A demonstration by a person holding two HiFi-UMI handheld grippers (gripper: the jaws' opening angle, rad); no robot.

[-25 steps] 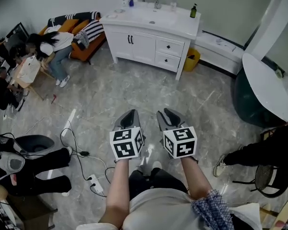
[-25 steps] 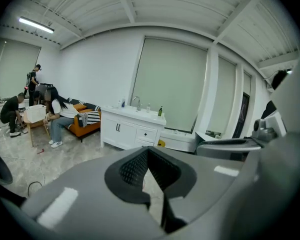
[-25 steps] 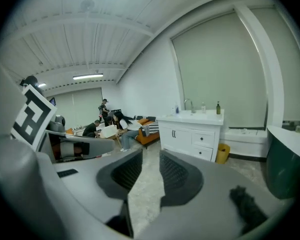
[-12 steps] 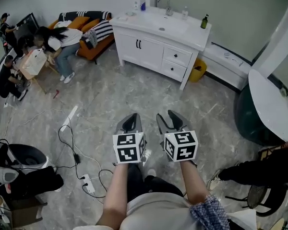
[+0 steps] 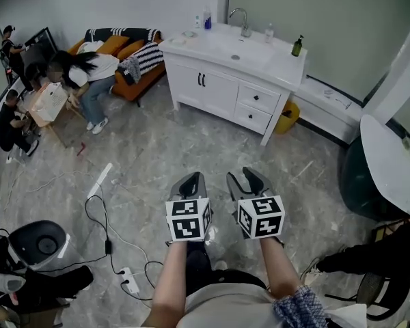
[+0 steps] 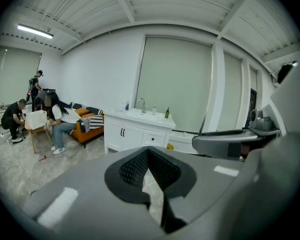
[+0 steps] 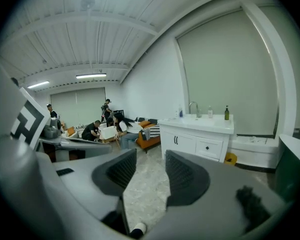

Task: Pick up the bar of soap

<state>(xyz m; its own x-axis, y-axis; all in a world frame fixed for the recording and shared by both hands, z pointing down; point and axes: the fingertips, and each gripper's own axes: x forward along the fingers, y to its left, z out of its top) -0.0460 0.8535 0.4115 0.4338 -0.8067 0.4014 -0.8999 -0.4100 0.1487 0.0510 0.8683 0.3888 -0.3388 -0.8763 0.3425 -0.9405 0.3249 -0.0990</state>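
Note:
A white vanity (image 5: 219,82) with a sink and tap (image 5: 240,20) stands across the marble floor ahead of me. Small bottles and a little dish (image 5: 189,35) sit on its top; I cannot make out a bar of soap at this distance. My left gripper (image 5: 193,179) is held out at waist height, far short of the vanity, its pads meeting at the tips (image 6: 149,151) with nothing in them. My right gripper (image 5: 243,176) is level beside it. Its jaws have just been opening and now stand apart (image 7: 150,160) with only floor showing between them.
An orange sofa (image 5: 119,52) and several people (image 5: 89,70) are at the far left. Cables and a power strip (image 5: 130,279) lie on the floor at my left. A yellow bin (image 5: 287,117) stands by the vanity, and a white rounded fixture (image 5: 389,159) at the right.
Both grippers have moved forward together and the vanity sits lower and larger in the head view. The right gripper's jaws stand wider apart than a second ago.

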